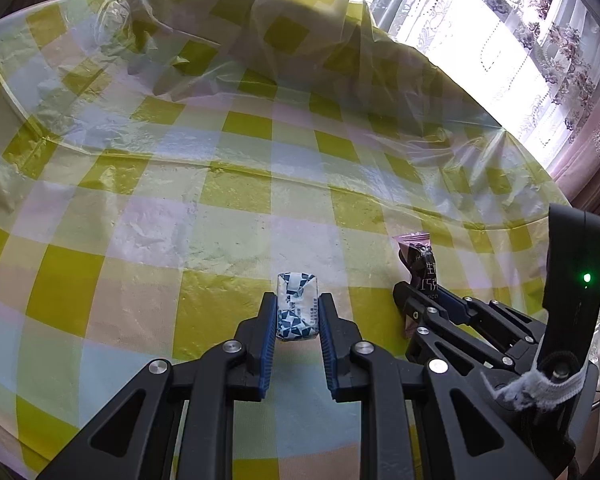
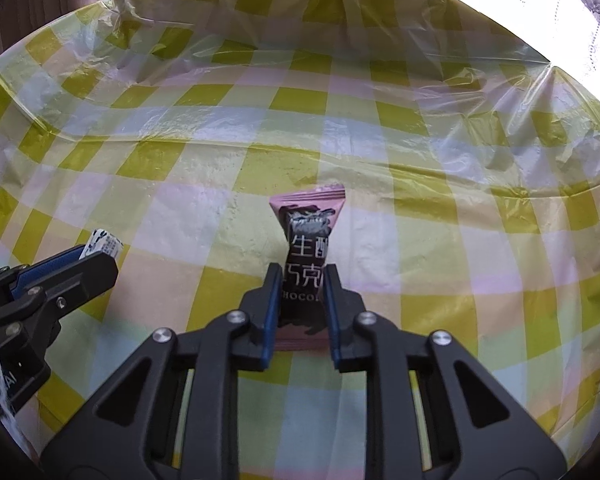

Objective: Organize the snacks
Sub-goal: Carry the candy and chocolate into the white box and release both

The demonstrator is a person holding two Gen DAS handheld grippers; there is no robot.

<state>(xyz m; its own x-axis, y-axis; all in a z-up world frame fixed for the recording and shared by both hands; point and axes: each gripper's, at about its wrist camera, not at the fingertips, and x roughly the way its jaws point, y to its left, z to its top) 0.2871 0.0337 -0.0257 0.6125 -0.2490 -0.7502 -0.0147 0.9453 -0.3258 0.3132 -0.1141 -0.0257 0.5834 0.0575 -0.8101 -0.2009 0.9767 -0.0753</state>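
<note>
A small blue-and-white wrapped candy (image 1: 297, 307) sits between the blue pads of my left gripper (image 1: 298, 304), which is shut on it just above the tablecloth. In the right wrist view that same candy (image 2: 102, 245) pokes out of the left gripper (image 2: 96, 254) at the left edge. My right gripper (image 2: 302, 280) is shut on a pink-and-brown chocolate packet (image 2: 307, 256), its pink crimped end pointing away from me. From the left wrist view the chocolate packet (image 1: 418, 258) shows at the right, with the right gripper (image 1: 424, 296) around its lower half.
A checked yellow, pink and blue tablecloth (image 1: 180, 208) under clear plastic sheeting covers the table. The plastic bunches up in folds (image 1: 260, 32) along the far edge. Lace curtains and a bright window (image 1: 520, 40) stand behind the table at the right.
</note>
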